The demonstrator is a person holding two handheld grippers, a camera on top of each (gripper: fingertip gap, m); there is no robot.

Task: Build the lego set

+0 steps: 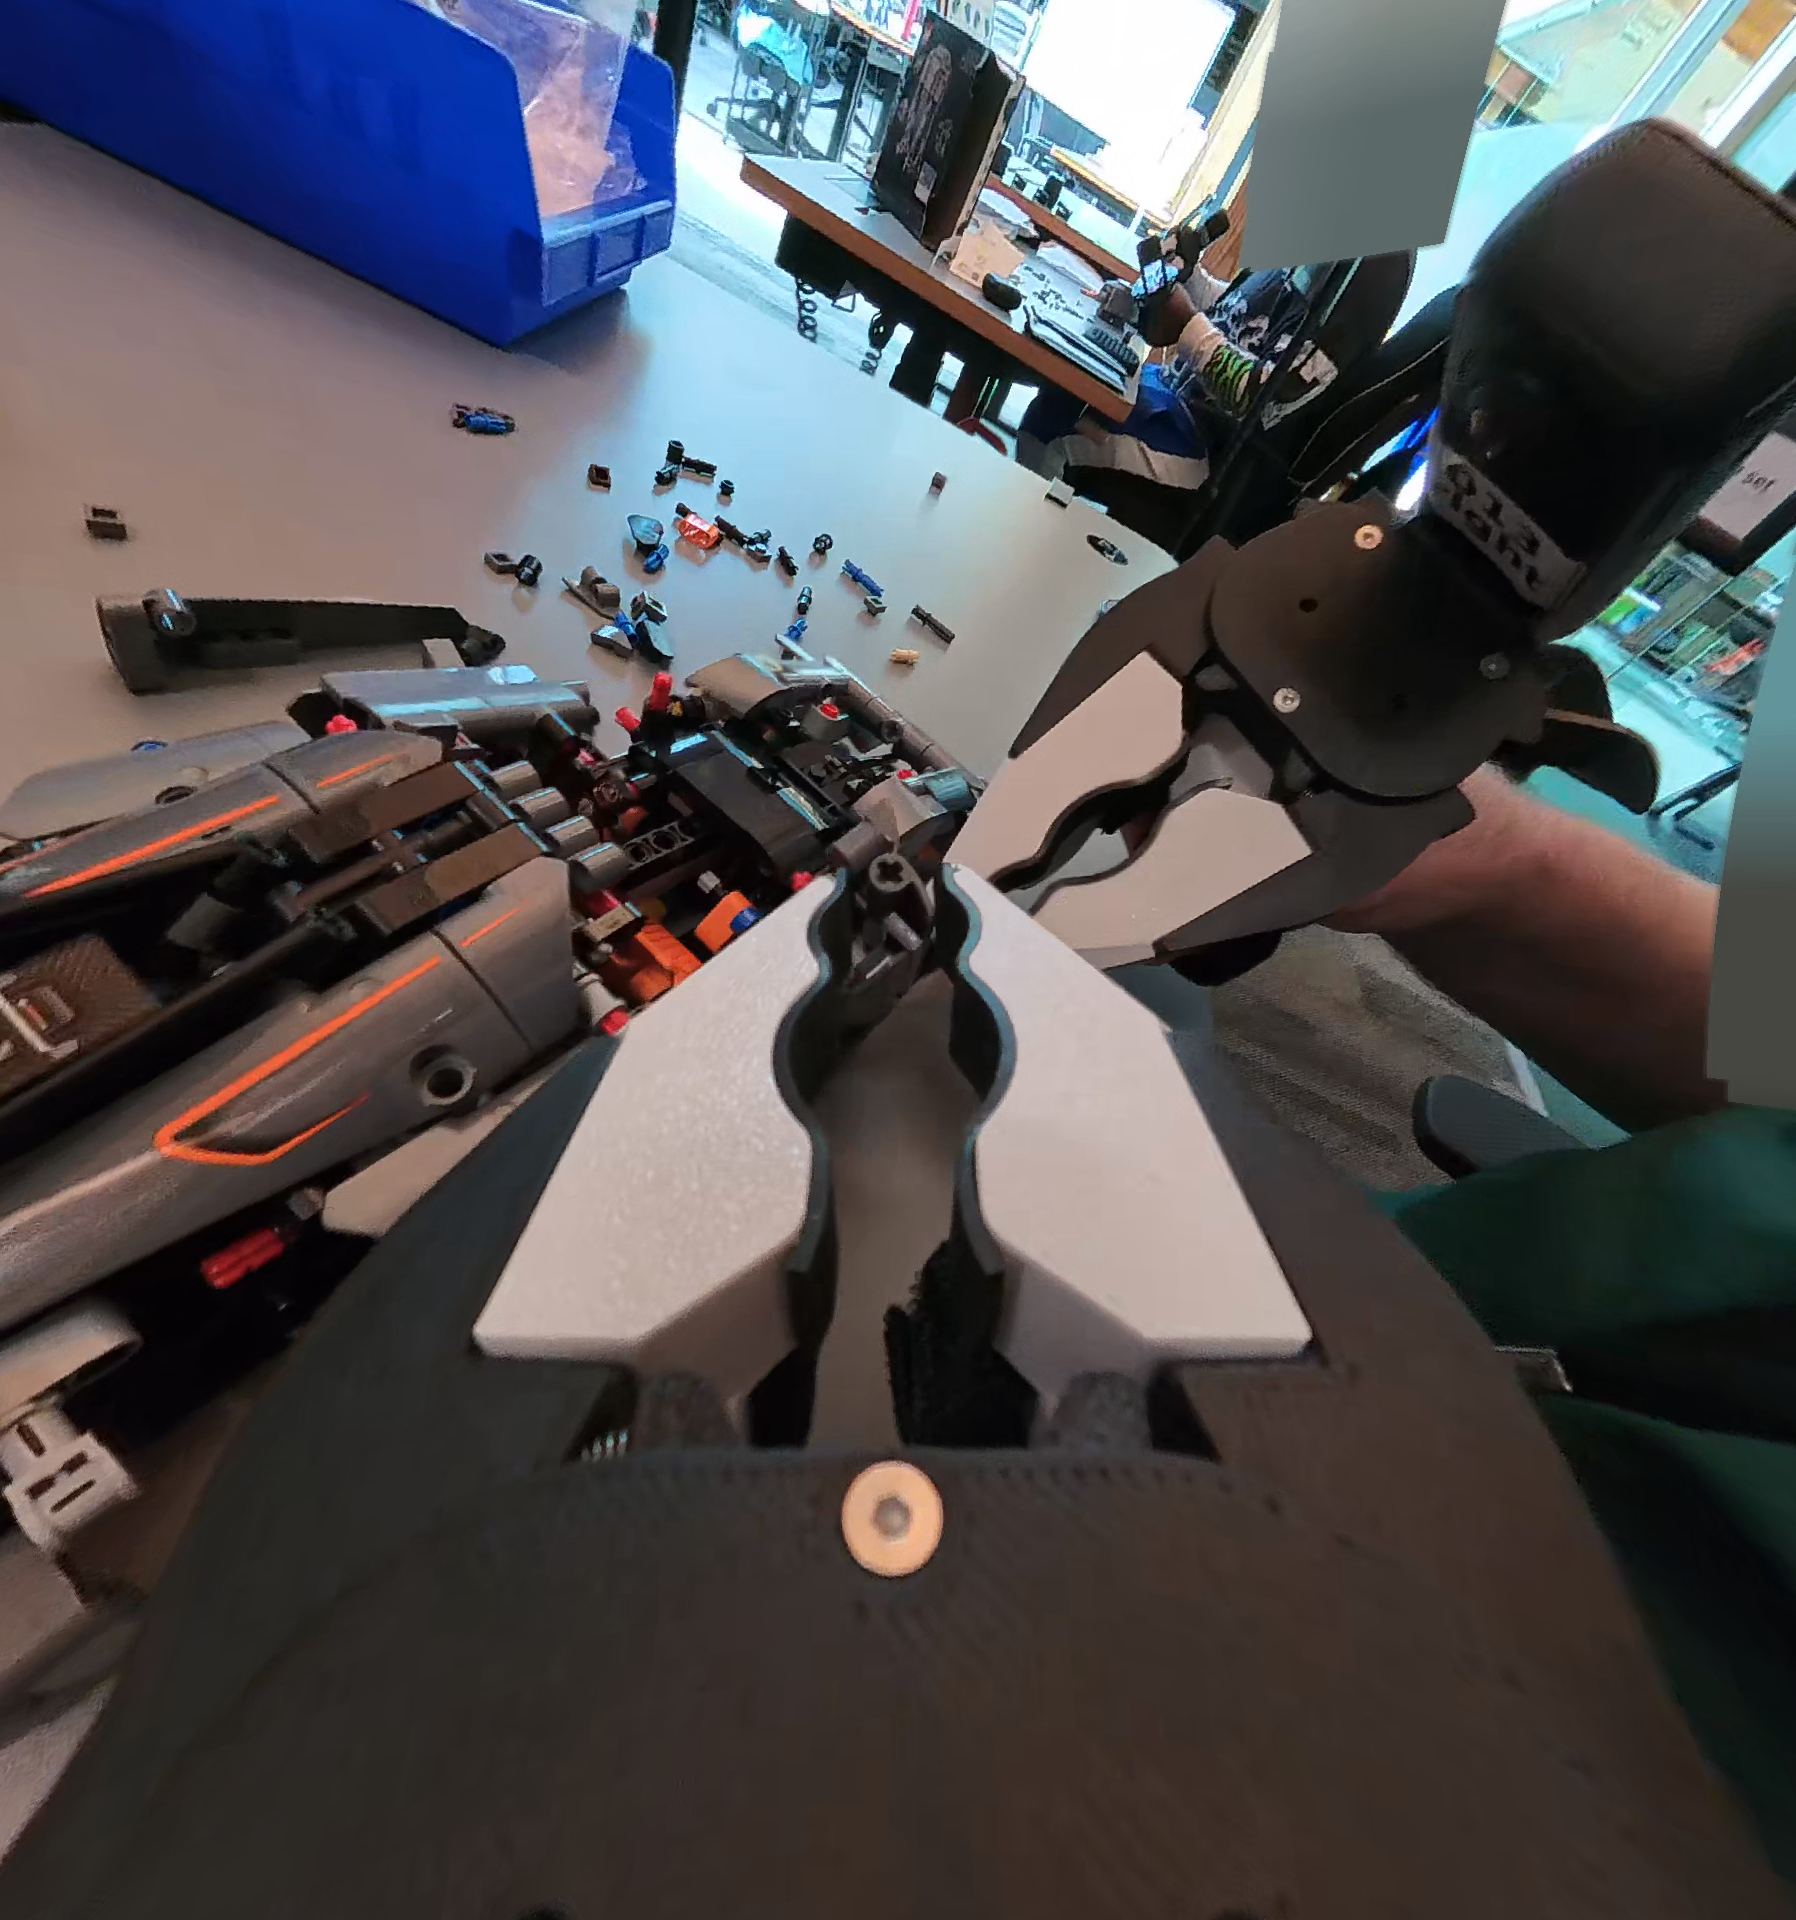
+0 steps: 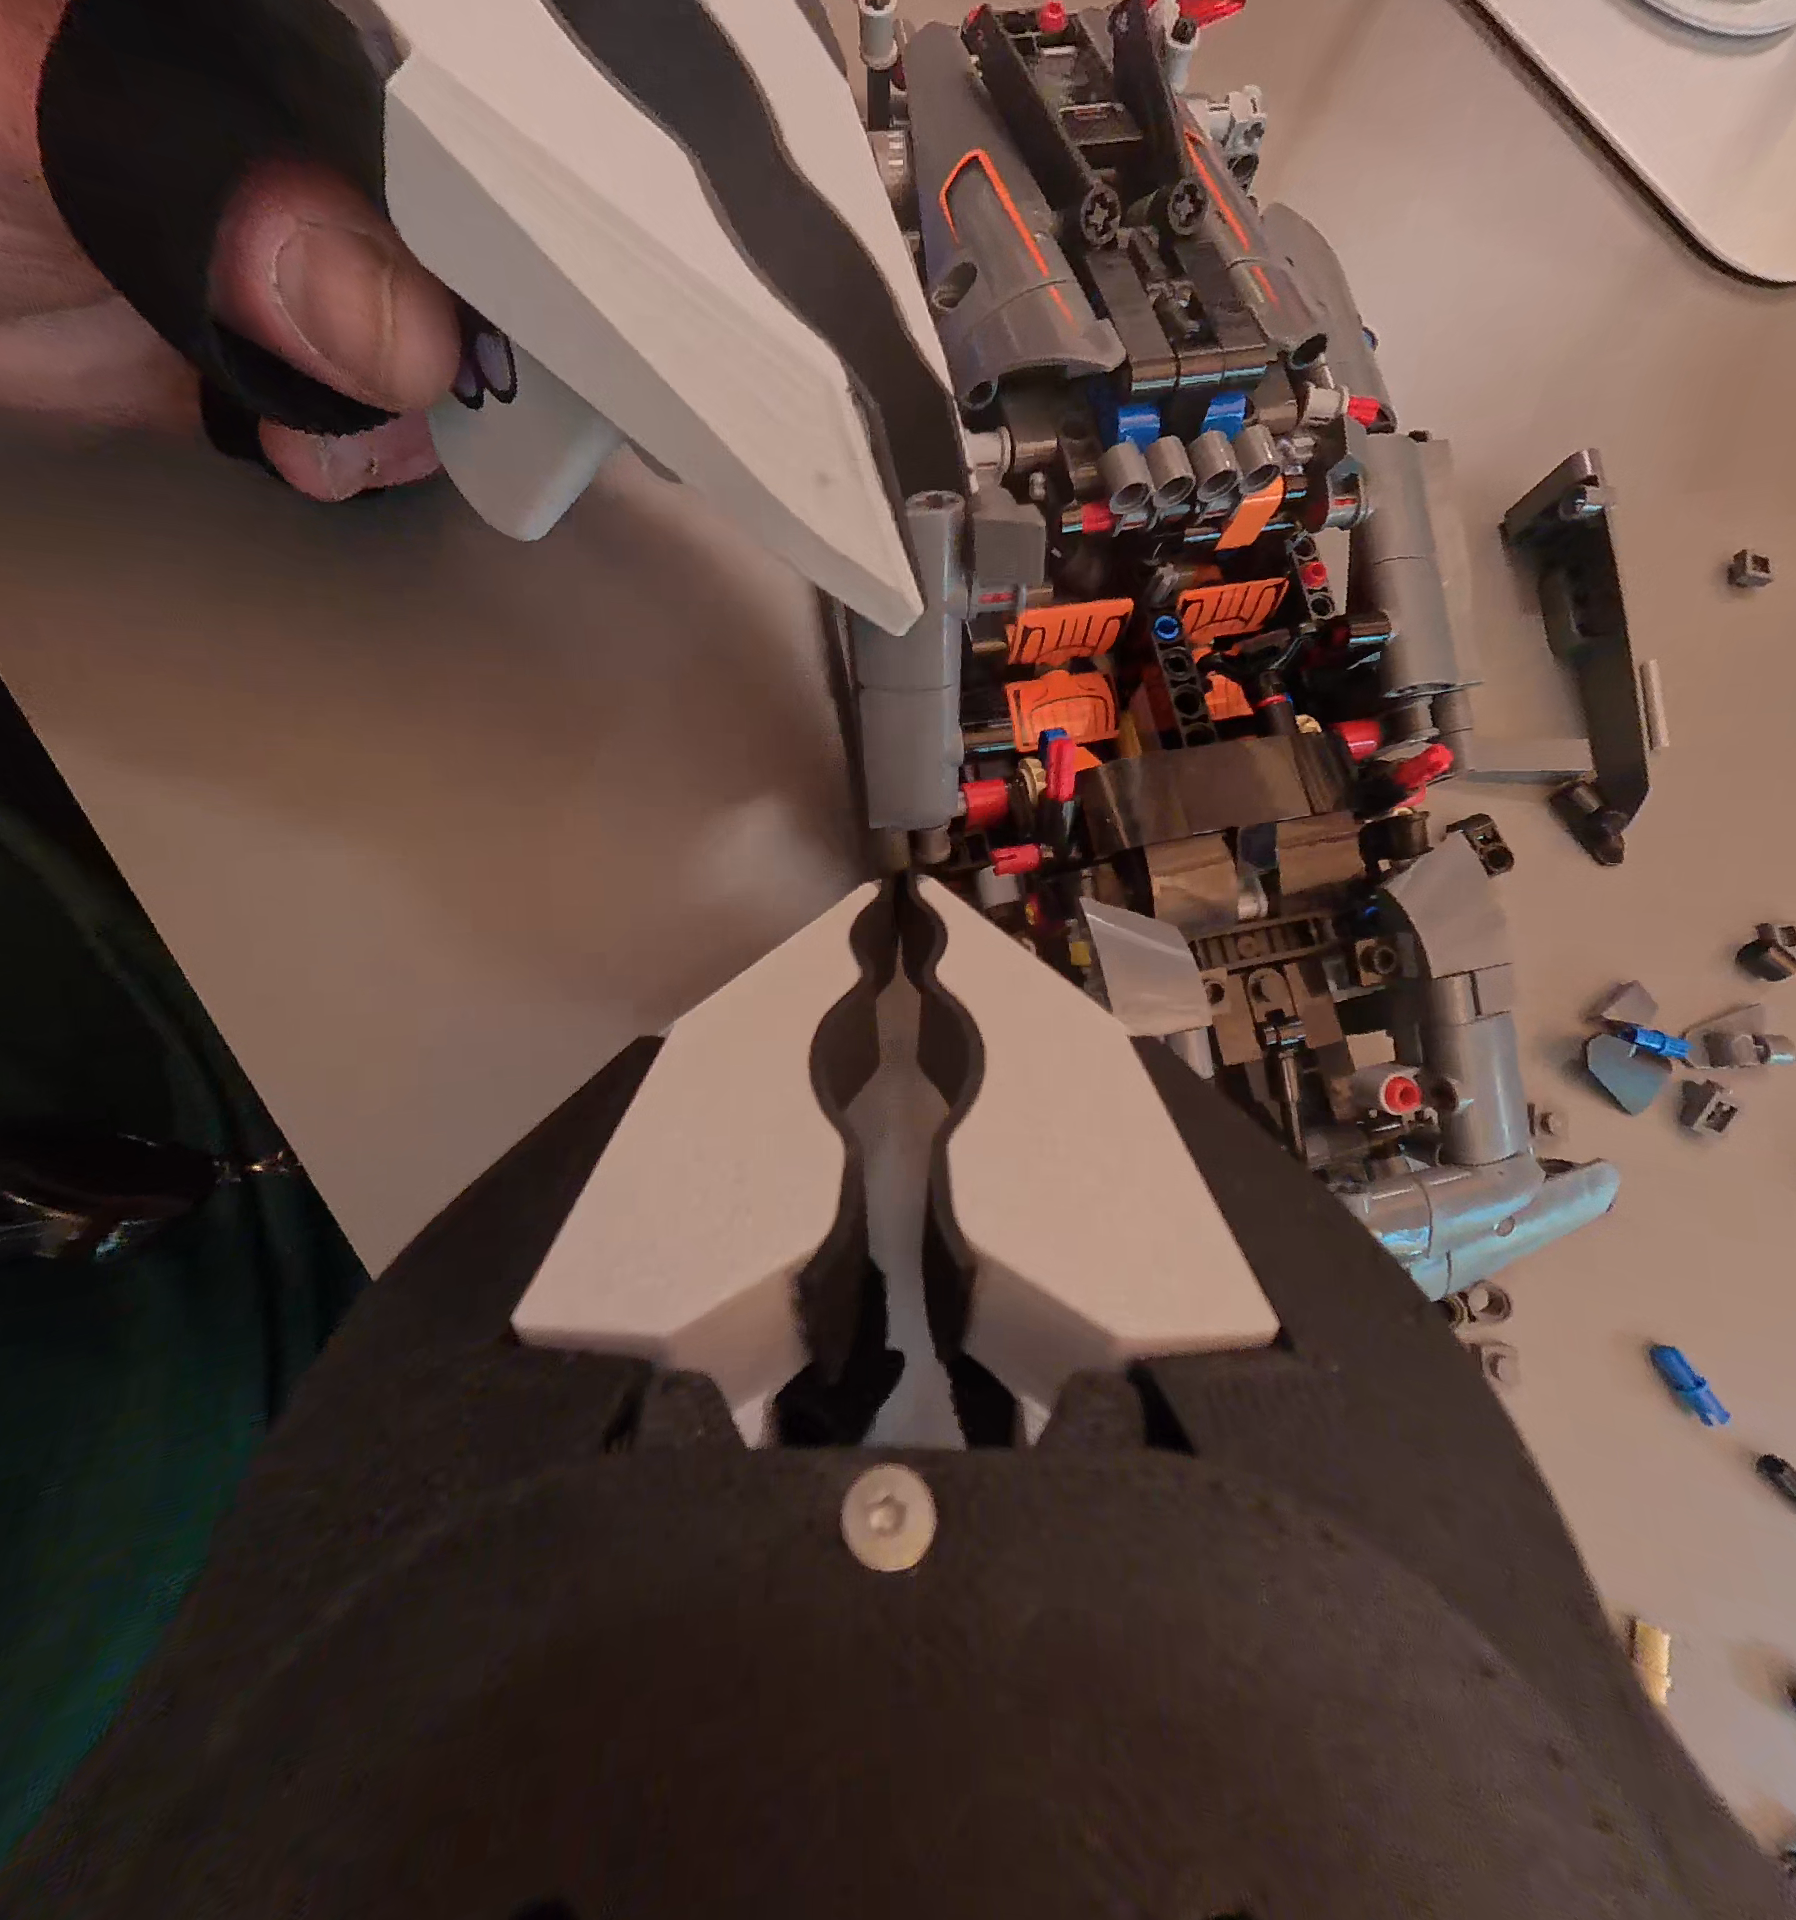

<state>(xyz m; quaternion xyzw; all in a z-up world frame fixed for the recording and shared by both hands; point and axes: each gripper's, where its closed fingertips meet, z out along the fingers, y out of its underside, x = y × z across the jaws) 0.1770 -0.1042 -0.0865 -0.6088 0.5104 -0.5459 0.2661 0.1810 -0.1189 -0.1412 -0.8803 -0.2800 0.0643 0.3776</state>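
A large grey, black and orange lego car (image 1: pixel 354 935) lies on the pale table (image 1: pixel 250 416). My left gripper (image 1: pixel 889 894) is shut on a dark grey part with a cross hole (image 1: pixel 886 883) at the car's near edge, both pads pressed on it. In the right wrist view the left gripper (image 2: pixel 925 592) clamps the car's (image 2: pixel 1185 623) grey side. My right gripper (image 2: pixel 899 888) is shut, its tips together right at the car's corner, with nothing visible between them. It also shows in the left wrist view (image 1: pixel 977 868), just right of my left fingertips.
Several small loose pieces (image 1: pixel 717 561) are scattered beyond the car, and also show to its right in the right wrist view (image 2: pixel 1704 1039). A long dark grey panel (image 1: pixel 281 634) lies apart. A blue bin (image 1: pixel 354 135) stands far left. A white tray corner (image 2: pixel 1704 135) shows. Spacing between my two grippers at the tips: around 6 centimetres.
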